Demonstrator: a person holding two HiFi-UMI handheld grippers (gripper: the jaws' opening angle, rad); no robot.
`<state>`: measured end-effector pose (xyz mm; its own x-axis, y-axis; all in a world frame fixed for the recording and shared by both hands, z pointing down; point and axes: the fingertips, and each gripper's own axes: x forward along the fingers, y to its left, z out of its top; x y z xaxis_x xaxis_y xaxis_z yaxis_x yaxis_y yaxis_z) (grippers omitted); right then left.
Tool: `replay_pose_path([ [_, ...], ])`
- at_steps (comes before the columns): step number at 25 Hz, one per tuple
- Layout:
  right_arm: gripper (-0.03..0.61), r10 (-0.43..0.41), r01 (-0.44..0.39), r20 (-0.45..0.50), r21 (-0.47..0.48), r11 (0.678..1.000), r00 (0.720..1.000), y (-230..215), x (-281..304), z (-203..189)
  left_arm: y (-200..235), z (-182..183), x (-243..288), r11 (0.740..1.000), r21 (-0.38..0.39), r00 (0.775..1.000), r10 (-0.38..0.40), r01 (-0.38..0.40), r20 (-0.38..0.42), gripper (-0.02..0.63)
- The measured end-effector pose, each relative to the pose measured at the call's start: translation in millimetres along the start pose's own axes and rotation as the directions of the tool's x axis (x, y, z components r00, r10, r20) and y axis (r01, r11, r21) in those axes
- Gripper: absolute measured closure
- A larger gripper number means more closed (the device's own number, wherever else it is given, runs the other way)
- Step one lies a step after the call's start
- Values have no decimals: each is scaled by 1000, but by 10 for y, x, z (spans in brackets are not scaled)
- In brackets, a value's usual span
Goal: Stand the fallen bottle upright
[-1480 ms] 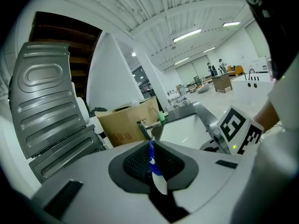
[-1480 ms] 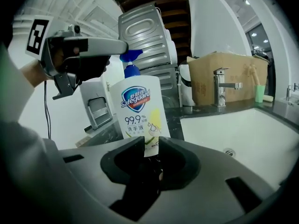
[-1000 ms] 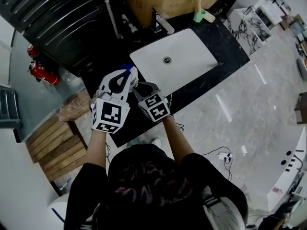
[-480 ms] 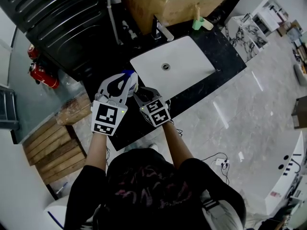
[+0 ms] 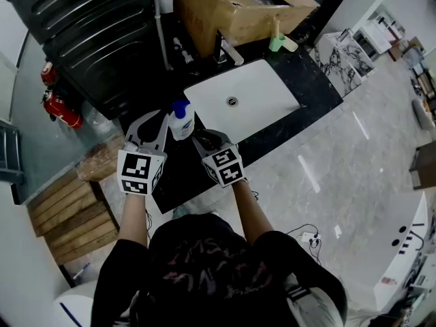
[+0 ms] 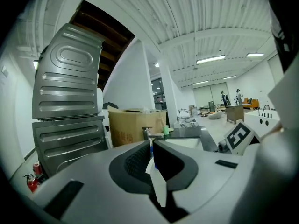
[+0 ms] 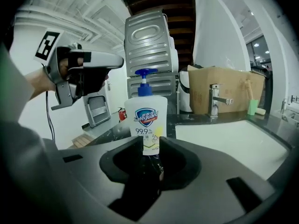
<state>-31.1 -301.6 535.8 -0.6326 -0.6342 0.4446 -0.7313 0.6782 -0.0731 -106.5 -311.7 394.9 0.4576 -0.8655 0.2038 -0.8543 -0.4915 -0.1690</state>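
Note:
The white soap bottle (image 5: 180, 122) with a blue pump stands upright on the black counter (image 5: 320, 90), just left of the sink (image 5: 272, 104). In the right gripper view the bottle (image 7: 145, 120) stands free just beyond the jaw tips. My right gripper (image 5: 203, 136) (image 7: 148, 148) points at its base with a small gap between the jaws and nothing in it. My left gripper (image 5: 153, 120) is off to the bottle's left and clear of it. The right gripper view shows the left gripper (image 7: 112, 66) raised in the air. Its jaws (image 6: 152, 148) stand almost together.
A faucet (image 5: 228, 46) and a cardboard box (image 5: 231, 5) stand behind the sink, with a green cup (image 5: 276, 43) beside them. A dark ribbed metal appliance (image 5: 88, 26) is at the left rear. A fire extinguisher (image 5: 61, 107) and a wooden pallet (image 5: 75, 210) sit on the floor at the left.
My left gripper has come off the bottle and moved left. The bottle now stands alone, upright. The right gripper has stayed close in front of it.

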Motion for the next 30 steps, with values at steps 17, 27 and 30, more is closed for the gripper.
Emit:
replay_pose_path([
  [17,537,-79,88,142,-57,994,987,124,-767,301,49,-378,-838,977,-110,983,179,-182,-34,595],
  [27,565,-126,147,232,-76,986,964,52,-1179,392,-76,-486,-1151,956,-159,969,245,-247,-30,597],
  [30,565,-134,157,243,-77,985,961,40,-1263,387,-108,-528,-1203,952,-160,966,257,-260,-37,597],
])
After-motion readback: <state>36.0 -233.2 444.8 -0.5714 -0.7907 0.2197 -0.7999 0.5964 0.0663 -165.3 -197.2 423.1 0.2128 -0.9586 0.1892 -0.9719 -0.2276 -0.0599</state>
